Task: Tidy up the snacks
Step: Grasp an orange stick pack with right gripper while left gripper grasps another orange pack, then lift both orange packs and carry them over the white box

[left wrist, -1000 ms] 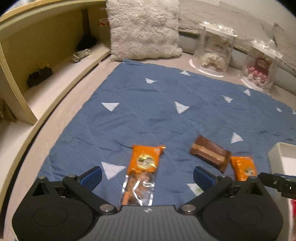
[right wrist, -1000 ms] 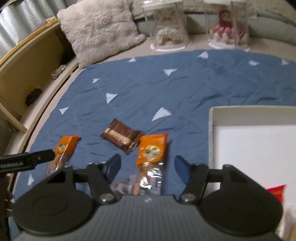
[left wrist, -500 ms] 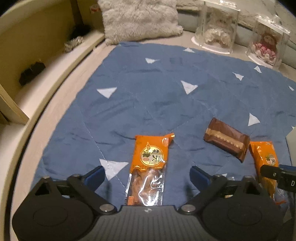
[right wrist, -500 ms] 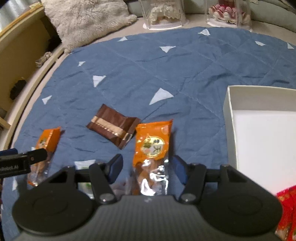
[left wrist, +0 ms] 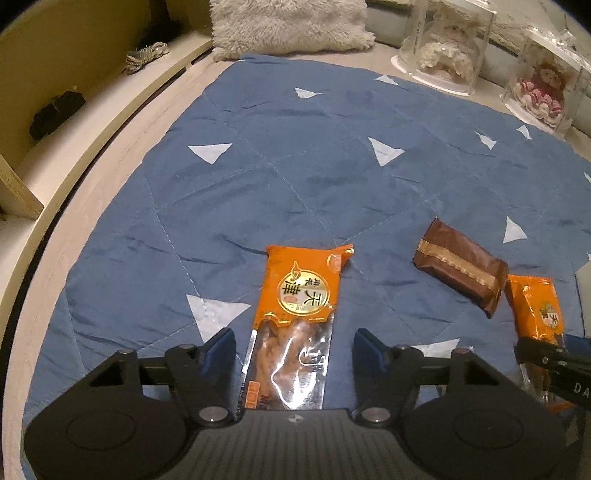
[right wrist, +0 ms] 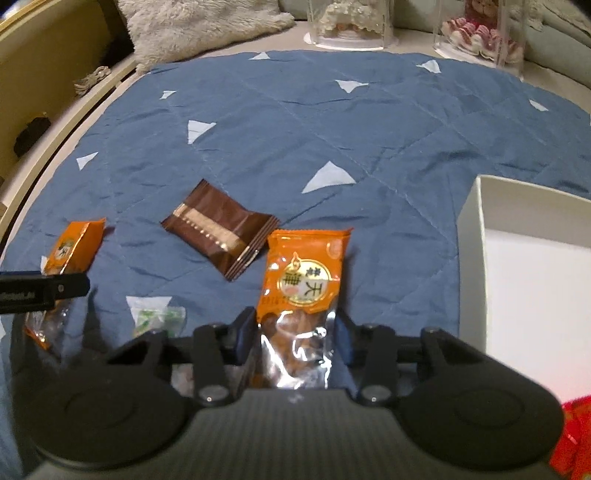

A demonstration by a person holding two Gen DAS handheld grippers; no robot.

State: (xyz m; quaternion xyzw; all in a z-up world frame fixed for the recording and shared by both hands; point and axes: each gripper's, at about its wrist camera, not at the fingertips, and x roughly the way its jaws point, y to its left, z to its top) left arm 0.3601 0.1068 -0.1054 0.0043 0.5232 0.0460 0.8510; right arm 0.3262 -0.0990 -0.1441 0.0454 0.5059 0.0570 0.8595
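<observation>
Left wrist view first: the left gripper is closing, blue pads on either side of a long orange-and-clear snack packet lying flat on the blue quilted blanket with white triangles. There's a visible gap on both sides, so the pads aren't pressing on it. The packet has a gold round label on the orange top half and a see-through bottom half showing brownish pieces. Off to the right lies a brown foil wrapper with a gold stripe, and just beside it a second orange snack packet, partly covered by the black tip of the other tool. Only this view shows the pale shelf well, with a bundle of cord and a small black thing on it. Two clear plastic display cases with dolls inside stand at the back, next to a fluffy cream pillow.

Right wrist view: the right gripper is closing around that second packet, pads right up against the crinkly clear end. Here you get the open white box, its visible floor bare, plus a small green-and-clear wrapper and something red at the bottom right corner.
</observation>
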